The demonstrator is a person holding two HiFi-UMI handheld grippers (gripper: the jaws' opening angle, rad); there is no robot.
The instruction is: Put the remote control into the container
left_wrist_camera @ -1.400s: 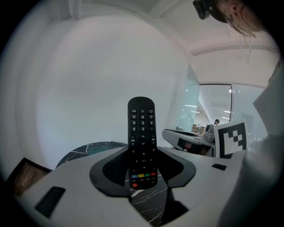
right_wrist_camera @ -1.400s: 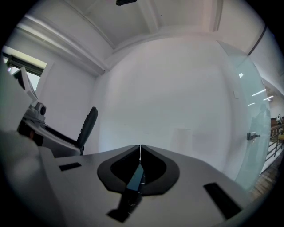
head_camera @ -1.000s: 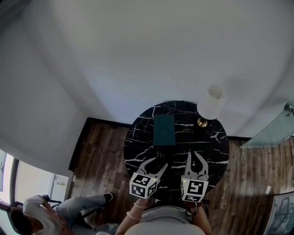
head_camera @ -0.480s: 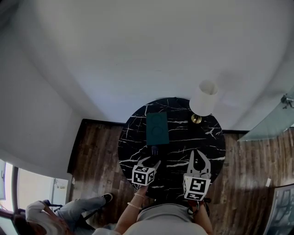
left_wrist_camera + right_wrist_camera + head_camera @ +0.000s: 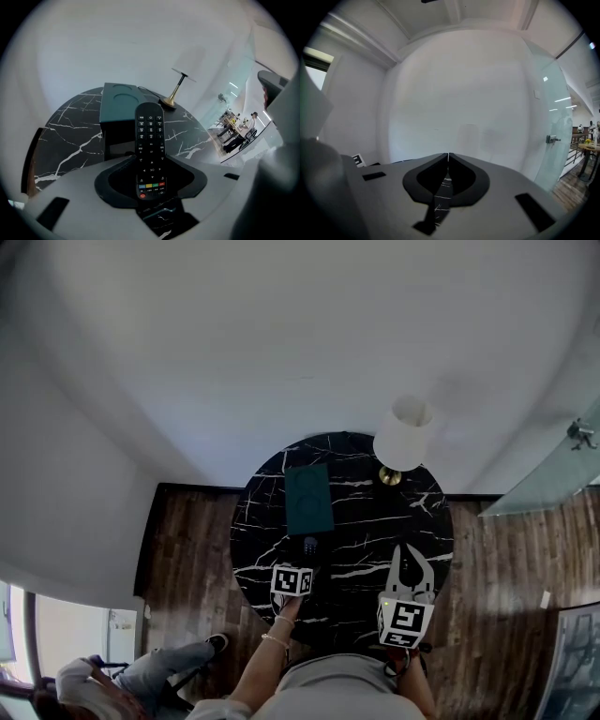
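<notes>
Now the slim black remote control [image 5: 150,136] lies flat on the round black marble table with white veins [image 5: 375,540]. Its far end is just in front of the dark green rectangular container [image 5: 308,499], whose top shows a round recess.

The left tongs [image 5: 149,161] point steeply down at the table and straddle the near end of the remote. Their jaws stand wide apart, with a dark gap on each side of the remote, so the pads are not pressing on it. In the head view the remote shows as a small dark bar [image 5: 309,546] between the container and the left tongs' marker cube.

The right tongs [image 5: 410,559] hang over the near right part of the table, well apart from the remote. Their jaws are closed tip to tip with nothing between them.

A second ago the left tongs were higher, with their spread jaws plain in the head view short of the remote. They have since dropped onto it, and the cube looks smaller. Remote and container lie as before.
</notes>
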